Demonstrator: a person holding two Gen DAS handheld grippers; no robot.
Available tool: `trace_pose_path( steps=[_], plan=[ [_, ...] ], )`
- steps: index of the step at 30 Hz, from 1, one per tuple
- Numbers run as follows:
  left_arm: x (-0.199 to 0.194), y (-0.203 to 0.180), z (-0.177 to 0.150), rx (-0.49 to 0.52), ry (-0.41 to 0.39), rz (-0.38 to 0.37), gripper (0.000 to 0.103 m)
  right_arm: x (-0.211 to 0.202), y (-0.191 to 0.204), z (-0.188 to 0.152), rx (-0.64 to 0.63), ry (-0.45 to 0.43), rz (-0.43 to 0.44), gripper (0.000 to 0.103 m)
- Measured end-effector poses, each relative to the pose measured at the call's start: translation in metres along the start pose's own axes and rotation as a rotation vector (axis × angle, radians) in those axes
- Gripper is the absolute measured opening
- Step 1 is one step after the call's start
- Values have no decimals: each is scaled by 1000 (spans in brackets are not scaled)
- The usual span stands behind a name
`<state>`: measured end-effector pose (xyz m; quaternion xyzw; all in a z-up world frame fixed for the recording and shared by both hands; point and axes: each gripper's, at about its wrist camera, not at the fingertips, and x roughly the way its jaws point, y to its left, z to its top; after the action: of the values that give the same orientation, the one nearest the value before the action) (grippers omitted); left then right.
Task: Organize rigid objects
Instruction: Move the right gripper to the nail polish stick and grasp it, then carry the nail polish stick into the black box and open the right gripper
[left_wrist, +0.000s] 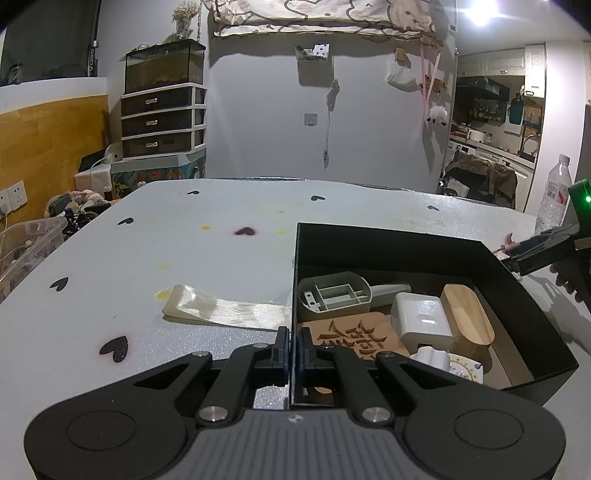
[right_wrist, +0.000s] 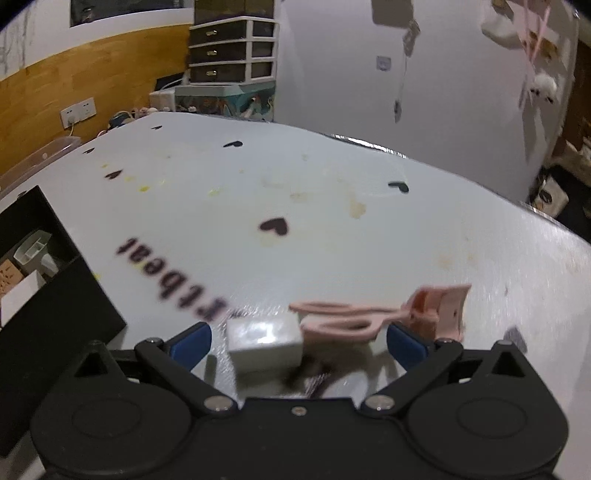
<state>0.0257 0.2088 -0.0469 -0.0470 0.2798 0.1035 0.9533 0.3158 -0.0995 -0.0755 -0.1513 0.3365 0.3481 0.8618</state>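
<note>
My left claw (left_wrist: 294, 345) is squeezed tight on the thin left wall of the open black cardboard box (left_wrist: 424, 247). One finger is outside the wall and one is inside. Just inside, to the right of this claw, I see a flat brown wooden board with carved signs (left_wrist: 354, 338). Behind it lies a grey plastic scoop (left_wrist: 334, 295). Further right sit a white plastic block (left_wrist: 421, 319) and a long wooden case with round ends (left_wrist: 467, 317). A shiny clear strip (left_wrist: 225, 312) lies on the white counter with black hearts (left_wrist: 184, 251), to the left of the claw.

My right claw (right_wrist: 298, 341) is wide apart and holds nothing. Between its blue pads (right_wrist: 190, 341) sit a small white box (right_wrist: 264, 345) and a pink plastic eyelash curler (right_wrist: 380, 317), blurry, lying on the counter. The black box is far to the left of this claw.
</note>
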Motion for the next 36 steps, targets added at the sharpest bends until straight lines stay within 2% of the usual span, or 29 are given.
trace_pose_path(
  steps=[5, 8, 12, 21, 26, 31, 36],
  plan=[
    [1, -1, 2, 5, 6, 6, 4, 6, -5, 5, -31, 45, 4, 102],
    [1, -1, 2, 5, 6, 6, 4, 5, -1, 4, -47, 76, 45, 95],
    [1, -2, 3, 6, 7, 8, 4, 0, 5, 4, -63, 80, 47, 87],
    [2, -2, 3, 7, 6, 2, 4, -5, 20, 6, 8, 129, 33, 86],
    [2, -1, 3, 10, 5, -4, 4, -24, 31, 4, 3, 115, 59, 86],
    [2, 0, 2, 8, 2, -7, 4, -57, 42, 7, -22, 56, 88, 86],
    [2, 0, 2, 7, 2, -7, 4, -96, 71, 21, -110, -7, 157, 86]
  ],
)
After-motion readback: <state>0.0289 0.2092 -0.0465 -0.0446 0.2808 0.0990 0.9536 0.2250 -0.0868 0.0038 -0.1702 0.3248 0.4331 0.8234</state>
